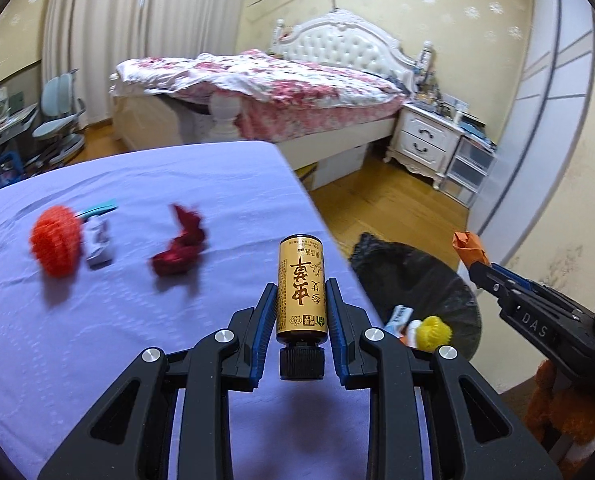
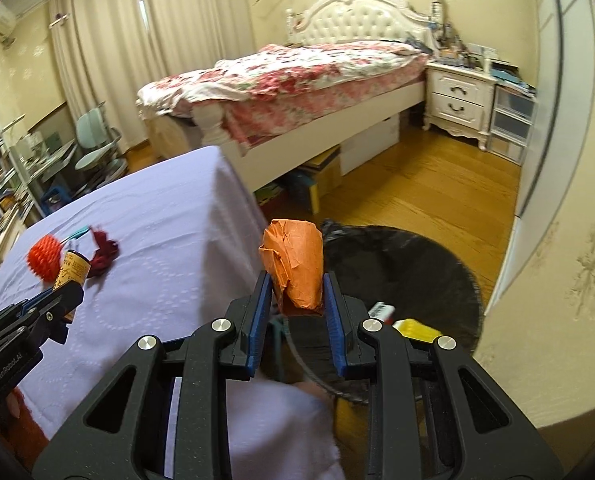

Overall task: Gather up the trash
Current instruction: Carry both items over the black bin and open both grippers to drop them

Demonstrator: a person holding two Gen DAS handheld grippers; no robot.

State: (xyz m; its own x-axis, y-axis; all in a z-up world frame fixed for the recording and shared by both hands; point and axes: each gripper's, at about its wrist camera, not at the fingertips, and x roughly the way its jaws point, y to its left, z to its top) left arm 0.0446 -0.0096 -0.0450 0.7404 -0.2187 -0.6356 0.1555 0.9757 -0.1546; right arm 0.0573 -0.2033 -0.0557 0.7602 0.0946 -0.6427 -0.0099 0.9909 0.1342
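Observation:
My left gripper [image 1: 302, 298] is shut on a small gold bottle [image 1: 301, 288] with a black cap, held cap toward me over the right edge of the purple-covered table [image 1: 137, 320]. My right gripper [image 2: 297, 292] is shut on a crumpled orange paper wad [image 2: 295, 264], above the table's edge and the black-bagged bin [image 2: 409, 280]. In the left wrist view the right gripper [image 1: 475, 264] carries the orange wad [image 1: 469, 246] over the bin [image 1: 417, 280]. On the table lie an orange spiky ball [image 1: 55, 240], a small white box [image 1: 99, 240] and a dark red crumpled scrap [image 1: 181, 248].
The bin holds a yellow spiky ball [image 1: 433, 332] and a white packet [image 1: 399, 316]. Beyond the table stand a bed [image 1: 277, 88], a white nightstand [image 1: 425, 140] and a desk chair [image 1: 59, 120]. A sliding wardrobe door [image 1: 545, 120] borders the wood floor on the right.

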